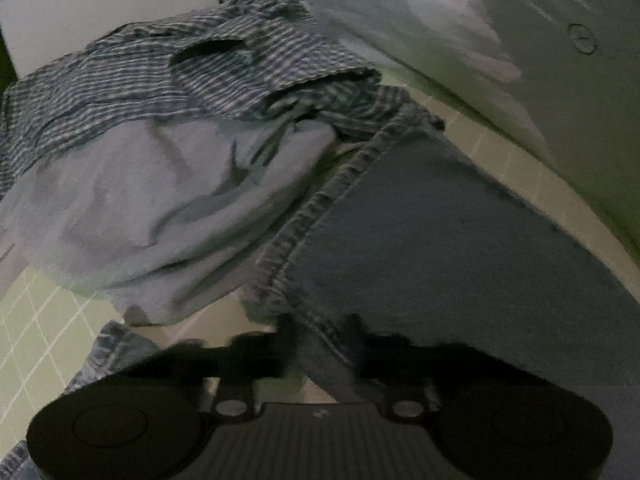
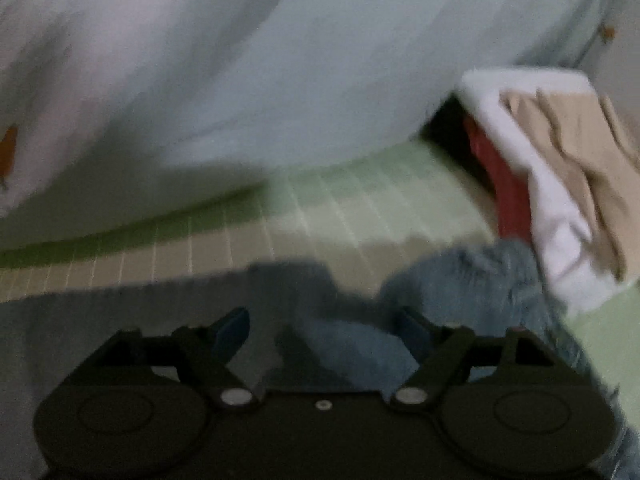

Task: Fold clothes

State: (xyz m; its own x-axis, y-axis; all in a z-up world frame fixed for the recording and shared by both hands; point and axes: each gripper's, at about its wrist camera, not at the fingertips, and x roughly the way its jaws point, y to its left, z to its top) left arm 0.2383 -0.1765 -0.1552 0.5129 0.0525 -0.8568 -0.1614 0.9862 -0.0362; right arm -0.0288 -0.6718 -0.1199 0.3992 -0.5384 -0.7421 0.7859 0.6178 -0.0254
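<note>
Jeans [image 1: 460, 240], one; shirts, two.

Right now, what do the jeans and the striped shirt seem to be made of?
The jeans: likely denim, faded blue and matte, with a thick puckered stitched seam. The striped shirt: probably thin woven cotton, matte; it rumples in soft folds. The blur leaves the weave unclear.

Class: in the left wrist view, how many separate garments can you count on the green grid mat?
3: a striped shirt at the back, a pale lilac top below it, and denim jeans running to the left gripper. Others may be hidden underneath.
</note>
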